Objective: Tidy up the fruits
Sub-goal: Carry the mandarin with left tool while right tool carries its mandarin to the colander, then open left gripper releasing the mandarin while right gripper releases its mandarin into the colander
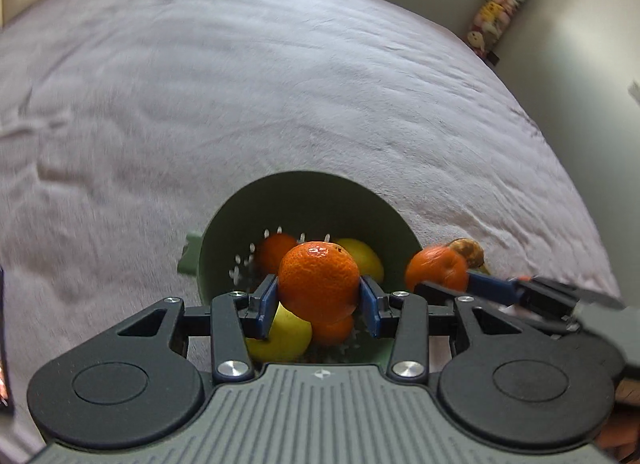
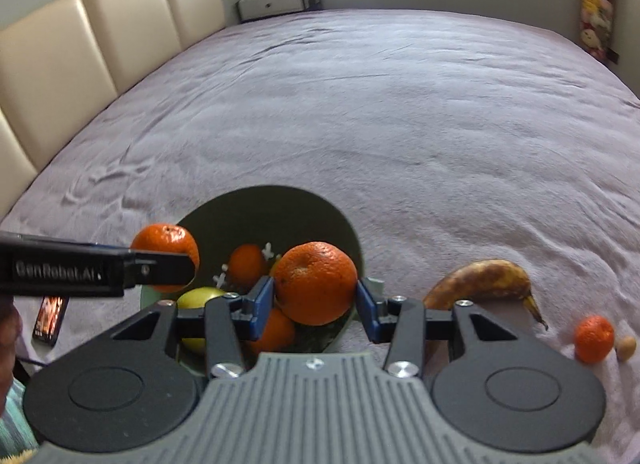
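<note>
My left gripper (image 1: 319, 300) is shut on a mandarin (image 1: 319, 282) and holds it above the green colander (image 1: 296, 199), which holds oranges (image 1: 274, 252) and yellow fruit (image 1: 286, 338). My right gripper (image 2: 316, 302) is shut on another mandarin (image 2: 316, 282) over the colander's (image 2: 272, 211) right side. Each gripper shows in the other's view: the right one (image 1: 460, 278) with its mandarin (image 1: 434, 268), the left one (image 2: 176, 264) with its mandarin (image 2: 166, 240). On the bed lie a browned banana (image 2: 486, 280), a mandarin (image 2: 594, 338) and a small brown fruit (image 2: 626, 348).
All sits on a wide grey bedspread (image 2: 360, 103). A padded cream headboard (image 2: 80, 47) runs along the left. A phone (image 2: 50, 318) lies left of the colander. A bedside cabinet (image 2: 278, 3) and a stack of plush toys (image 2: 596, 15) stand by the far wall.
</note>
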